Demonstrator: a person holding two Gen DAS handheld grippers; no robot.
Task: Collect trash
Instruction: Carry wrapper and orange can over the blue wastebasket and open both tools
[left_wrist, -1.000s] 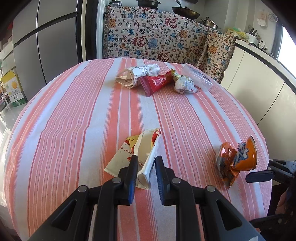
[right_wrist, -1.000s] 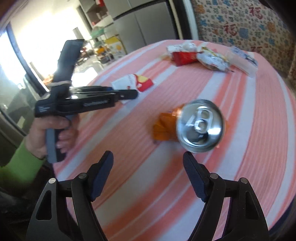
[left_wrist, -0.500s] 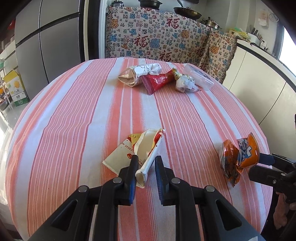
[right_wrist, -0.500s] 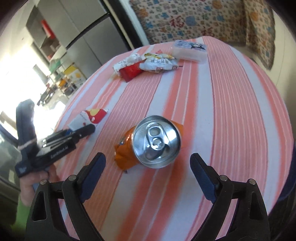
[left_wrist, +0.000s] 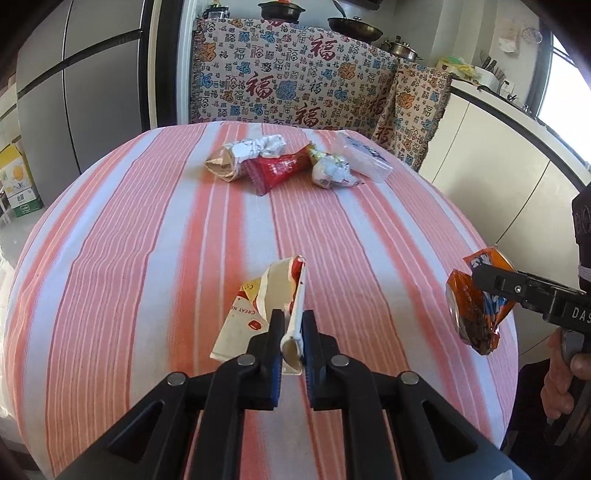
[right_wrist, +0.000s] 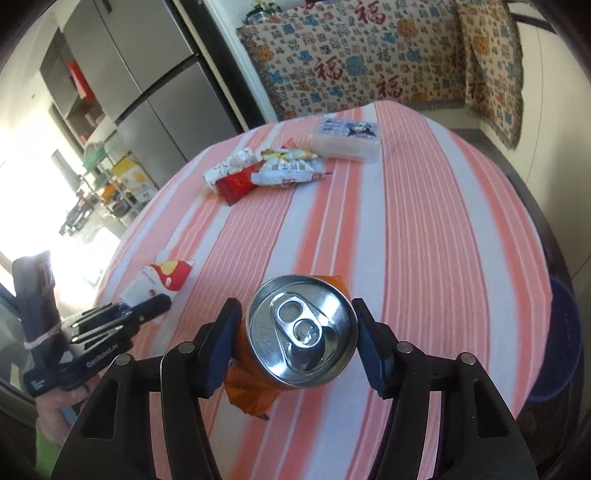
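My left gripper (left_wrist: 291, 326) is shut on the near edge of a white and red paper wrapper (left_wrist: 258, 299), whose far part droops toward the striped tablecloth (left_wrist: 147, 258). The right wrist view shows that gripper (right_wrist: 162, 304) with the wrapper (right_wrist: 162, 277) at the left. A crushed orange can (right_wrist: 301, 328) sits top-up between the blue pads (right_wrist: 221, 343) of my right gripper (right_wrist: 295, 332). Those jaws are closing, and both pads touch the can's sides. In the left wrist view the can (left_wrist: 469, 314) hangs at the table's right edge in the right gripper (left_wrist: 480, 280).
Several crumpled wrappers (left_wrist: 277, 166) and a clear plastic box (left_wrist: 364, 157) lie at the far side of the round table. A patterned cloth (left_wrist: 295, 85) hangs behind it and a grey fridge (left_wrist: 74, 92) stands at left. A dark blue bin (right_wrist: 565, 332) stands below the table's right edge.
My right gripper rolled level, came in around the can from wide open, and its pads closed onto the can's sides. My left gripper squeezed tighter on the wrapper.
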